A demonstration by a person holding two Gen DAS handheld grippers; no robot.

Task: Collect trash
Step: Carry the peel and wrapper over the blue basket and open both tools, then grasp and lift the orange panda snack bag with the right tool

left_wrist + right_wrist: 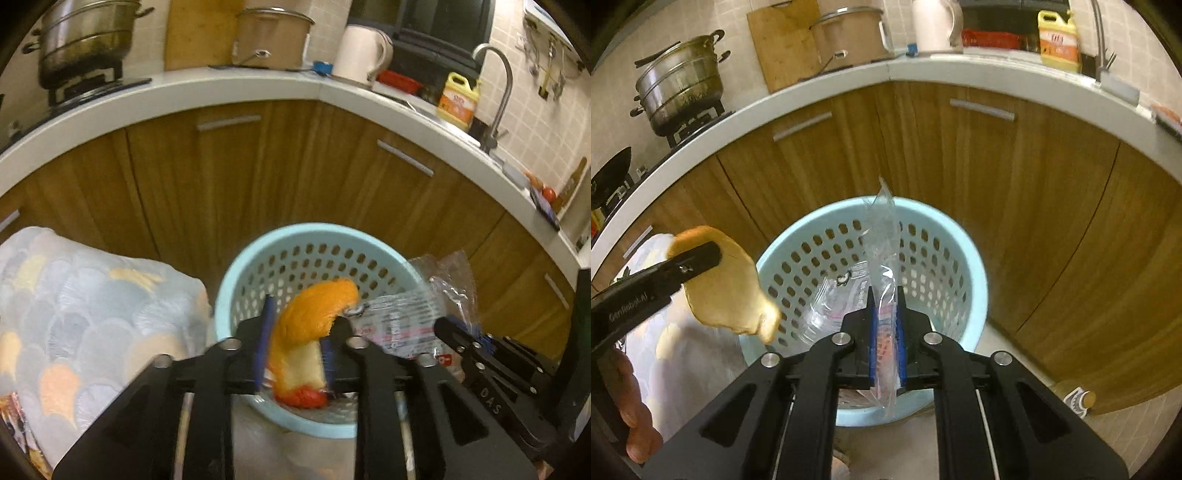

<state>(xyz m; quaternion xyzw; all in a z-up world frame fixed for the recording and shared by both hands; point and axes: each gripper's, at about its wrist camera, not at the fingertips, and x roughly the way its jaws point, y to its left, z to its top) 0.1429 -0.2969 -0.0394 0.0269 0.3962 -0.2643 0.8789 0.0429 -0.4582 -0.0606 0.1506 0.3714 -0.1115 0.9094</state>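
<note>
A light blue perforated basket [258,266] stands on the floor before the wooden cabinets; it also shows in the right wrist view [960,258]. My left gripper [295,332] is shut on an orange peel [314,306] and holds it over the basket's near rim. The peel's pale inner side shows in the right wrist view [727,291], at the basket's left. My right gripper [886,314] is shut on a clear plastic wrapper [882,236] held upright over the basket. The wrapper also shows in the left wrist view [406,317], with the right gripper [454,332] beside it.
A scale-patterned cloth [92,314] lies left of the basket. Wooden cabinets [1034,221] curve behind it under a white counter [221,92] with a steel pot [85,40], a kettle [362,51] and a yellow bottle [458,99]. A small bottle [1080,400] lies on the floor at the right.
</note>
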